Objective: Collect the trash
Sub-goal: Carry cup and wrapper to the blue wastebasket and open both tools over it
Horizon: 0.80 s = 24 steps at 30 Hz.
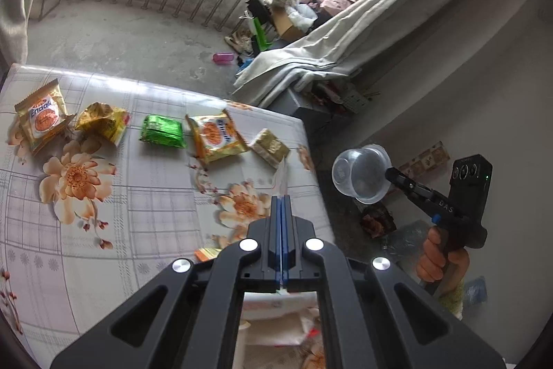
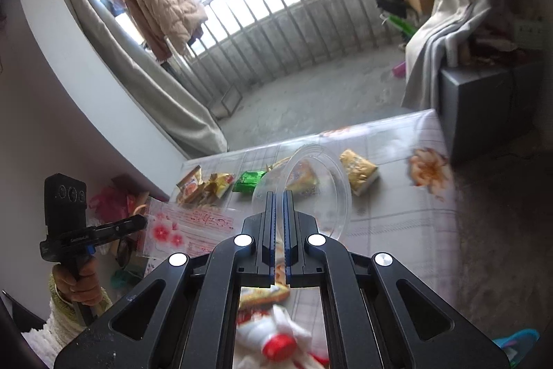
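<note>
1. The left gripper [image 1: 282,196] has its jaws pressed together on a thin clear plastic bag [image 2: 193,227] printed with red flowers, held off the left edge of the table [image 1: 103,265].
2. The right gripper [image 2: 279,196] is clamped on the wall of a clear plastic cup [image 2: 311,189], held in the air beside the table's right edge.
3. On the table's far side lie five snack wrappers in a row: an Enaak packet [image 1: 41,118], a crumpled gold wrapper [image 1: 102,121], a green foil wrapper [image 1: 161,132], an orange biscuit packet [image 1: 216,135] and a tan wrapper [image 1: 269,147].
</note>
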{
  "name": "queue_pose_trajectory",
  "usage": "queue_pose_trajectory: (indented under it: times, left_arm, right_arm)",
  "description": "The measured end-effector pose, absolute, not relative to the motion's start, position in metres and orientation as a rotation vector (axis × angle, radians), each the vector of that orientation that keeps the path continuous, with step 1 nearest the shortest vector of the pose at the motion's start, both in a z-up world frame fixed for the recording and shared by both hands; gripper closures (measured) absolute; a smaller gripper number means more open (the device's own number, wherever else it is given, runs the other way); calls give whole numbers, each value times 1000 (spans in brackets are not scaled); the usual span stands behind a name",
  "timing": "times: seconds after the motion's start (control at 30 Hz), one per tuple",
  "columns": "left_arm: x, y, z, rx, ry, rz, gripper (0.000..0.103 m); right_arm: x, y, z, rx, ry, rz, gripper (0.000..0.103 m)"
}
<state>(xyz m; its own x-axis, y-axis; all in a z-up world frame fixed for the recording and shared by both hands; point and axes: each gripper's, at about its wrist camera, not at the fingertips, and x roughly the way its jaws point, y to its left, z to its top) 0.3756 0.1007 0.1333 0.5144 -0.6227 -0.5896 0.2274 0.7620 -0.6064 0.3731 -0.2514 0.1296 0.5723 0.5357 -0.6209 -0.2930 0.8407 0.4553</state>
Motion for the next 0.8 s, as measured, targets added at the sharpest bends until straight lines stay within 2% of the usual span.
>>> queue_pose_trajectory:
  times: [0.2,0.37,0.6,0.8]
  left_arm:
    - [323,49,167,-459,853,-659,103]
    - [284,-24,179,-391,861,-800,103]
    - [238,-157,157,-273,964,-971,103]
    - [203,-271,117,-95,1038,-1017,103]
  right_arm:
    - [276,-329,164,363,722,372,101]
    - [180,-408,162,415,662,198,101]
    - [65,-502,105,597,665,-31,101]
    - [-2,-572,25,808,710,-196,100]
